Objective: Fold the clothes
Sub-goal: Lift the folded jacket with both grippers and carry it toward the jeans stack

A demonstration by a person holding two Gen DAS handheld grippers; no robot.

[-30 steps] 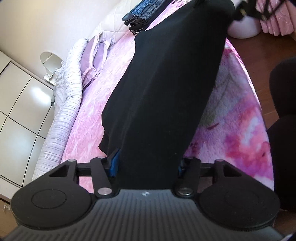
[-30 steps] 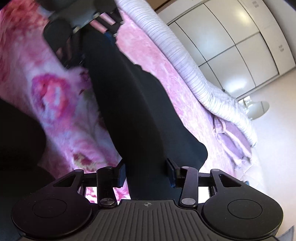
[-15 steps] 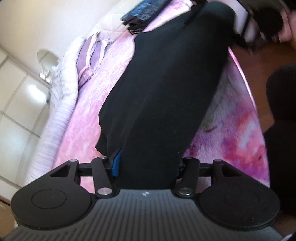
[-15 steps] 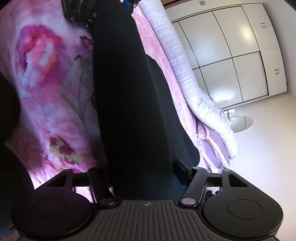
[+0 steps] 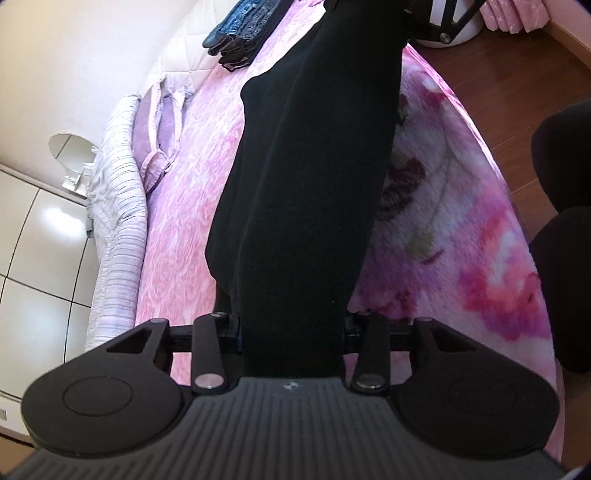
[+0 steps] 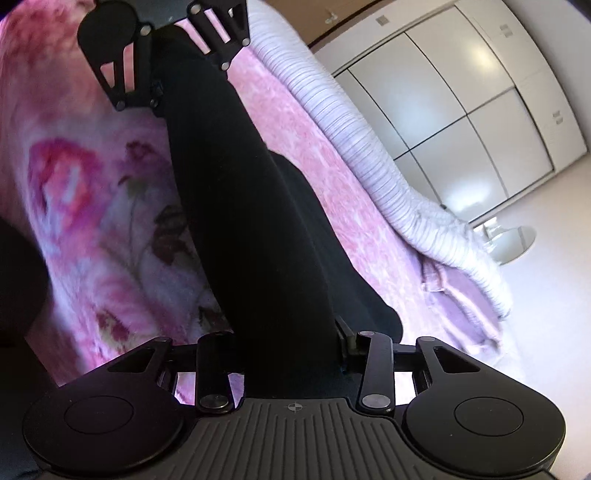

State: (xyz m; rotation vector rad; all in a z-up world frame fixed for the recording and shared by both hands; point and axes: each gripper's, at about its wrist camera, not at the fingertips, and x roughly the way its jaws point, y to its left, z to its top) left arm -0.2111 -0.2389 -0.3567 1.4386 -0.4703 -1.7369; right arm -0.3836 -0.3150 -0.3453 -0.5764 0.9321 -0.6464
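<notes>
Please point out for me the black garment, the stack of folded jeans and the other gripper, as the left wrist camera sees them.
black garment (image 5: 314, 184): left wrist view, middle of the stretched cloth.
stack of folded jeans (image 5: 243, 26): left wrist view, blue denim top.
right gripper (image 5: 439, 22): left wrist view, its black linkage.

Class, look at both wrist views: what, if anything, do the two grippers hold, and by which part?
Both hold one long black fabric garment, stretched between them: the left gripper grips one end, the right gripper the opposite end, above the pink floral bedspread.
</notes>
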